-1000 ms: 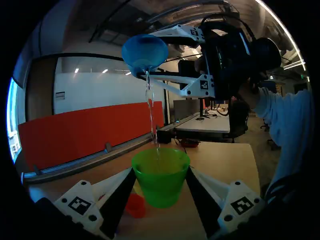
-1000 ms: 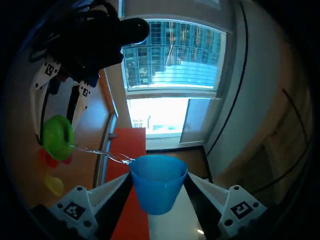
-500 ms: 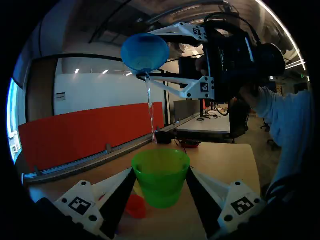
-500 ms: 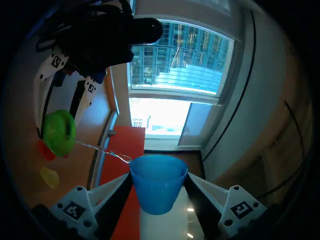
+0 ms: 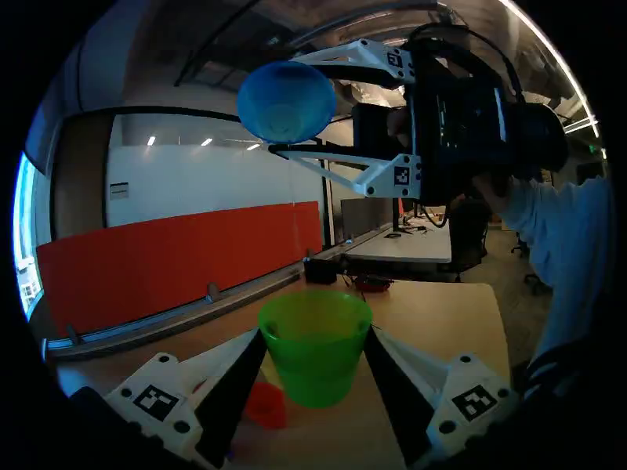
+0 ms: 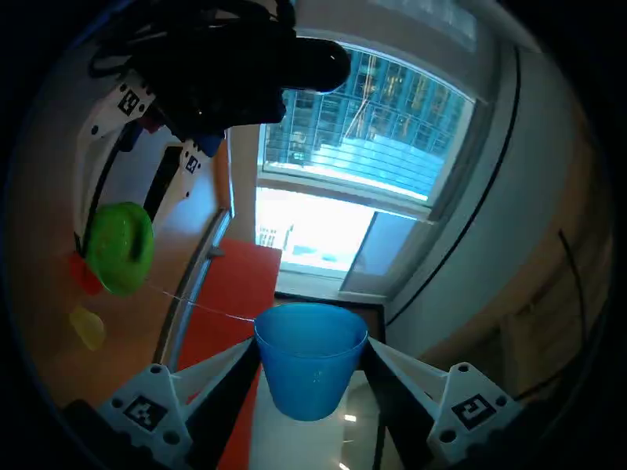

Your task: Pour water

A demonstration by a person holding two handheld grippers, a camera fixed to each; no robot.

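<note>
In the left gripper view my left gripper (image 5: 313, 362) is shut on a green cup (image 5: 315, 345), held upright just above the wooden table (image 5: 439, 313). High above it, my right gripper (image 5: 291, 102) holds a blue cup (image 5: 285, 102) tipped on its side, mouth facing the camera. In the right gripper view the right gripper (image 6: 311, 376) is shut on the blue cup (image 6: 310, 368). A hair-thin thread of water (image 6: 196, 304) runs from its rim toward the green cup (image 6: 119, 247), which sits in the left gripper (image 6: 117, 235).
A red cup (image 5: 265, 403) lies on the table beside the green cup; the red cup (image 6: 80, 272) and a yellow cup (image 6: 86, 327) show under it. An orange partition (image 5: 172, 258) and a rail border the table's far side. A sleeve (image 5: 564, 251) is at right. Windows (image 6: 353, 157) stand beyond.
The stream of water has thinned from a full pour to a faint thread. The blue cup has tipped further. The green cup has stayed put.
</note>
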